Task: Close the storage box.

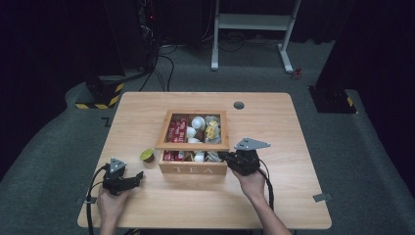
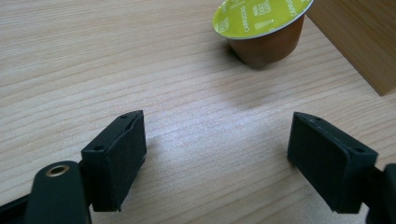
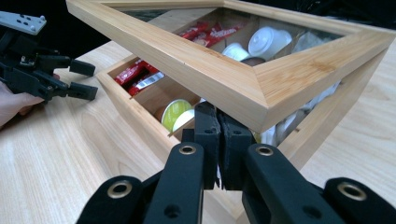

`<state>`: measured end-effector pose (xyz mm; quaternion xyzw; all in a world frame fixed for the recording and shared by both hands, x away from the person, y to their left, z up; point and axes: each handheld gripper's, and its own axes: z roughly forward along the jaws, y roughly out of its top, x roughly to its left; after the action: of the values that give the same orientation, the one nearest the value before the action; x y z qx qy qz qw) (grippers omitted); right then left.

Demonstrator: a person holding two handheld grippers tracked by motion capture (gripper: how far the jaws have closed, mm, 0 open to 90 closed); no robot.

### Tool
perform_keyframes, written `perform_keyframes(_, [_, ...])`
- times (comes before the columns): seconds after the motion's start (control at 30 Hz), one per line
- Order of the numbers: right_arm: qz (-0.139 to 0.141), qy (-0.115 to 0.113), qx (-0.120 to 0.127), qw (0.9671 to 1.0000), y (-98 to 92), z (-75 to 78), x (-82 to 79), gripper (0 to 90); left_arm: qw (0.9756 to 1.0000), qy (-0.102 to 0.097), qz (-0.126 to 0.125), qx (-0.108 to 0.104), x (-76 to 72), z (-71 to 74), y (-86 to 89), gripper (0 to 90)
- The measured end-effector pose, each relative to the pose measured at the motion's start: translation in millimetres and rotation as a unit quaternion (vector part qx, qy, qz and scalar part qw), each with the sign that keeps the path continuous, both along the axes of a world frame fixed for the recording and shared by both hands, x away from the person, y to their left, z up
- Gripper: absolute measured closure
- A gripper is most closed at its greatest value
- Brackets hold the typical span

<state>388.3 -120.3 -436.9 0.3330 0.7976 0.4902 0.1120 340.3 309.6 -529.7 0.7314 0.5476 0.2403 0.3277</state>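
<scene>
Wooden table (image 1: 147, 205): "TEA" box (image 1: 193, 169), "CAPPUCCINO" capsule (image 2: 259, 29), left claw (image 2: 219, 154) spread empty, right claw (image 3: 219, 140) pressed together.

A light wooden table (image 1: 274, 196) bears a wooden tea box (image 1: 193, 169) at its middle, its glass-paned wooden lid (image 1: 192, 145) raised over compartments of red sachets (image 1: 177, 131) at left and white capsules (image 1: 195, 128) beside them. Left of the box, close by, stands a brown coffee capsule with a green foil top (image 1: 147, 155) (on the bare tabletop). The left gripper (image 1: 139, 177) lies near-left of the capsule; the right gripper (image 1: 222, 156) meets the lid's near right corner.
</scene>
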Motion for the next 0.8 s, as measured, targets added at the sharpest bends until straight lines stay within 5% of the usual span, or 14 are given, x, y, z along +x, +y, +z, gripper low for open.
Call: perform_keyframes(0.8, [0.009,0.024,-0.004,0.9997,-1.2,-19.4,-11.3,87.0,1.0000,0.000,-0.001,0.001,0.4,0.1,-0.3,19.6])
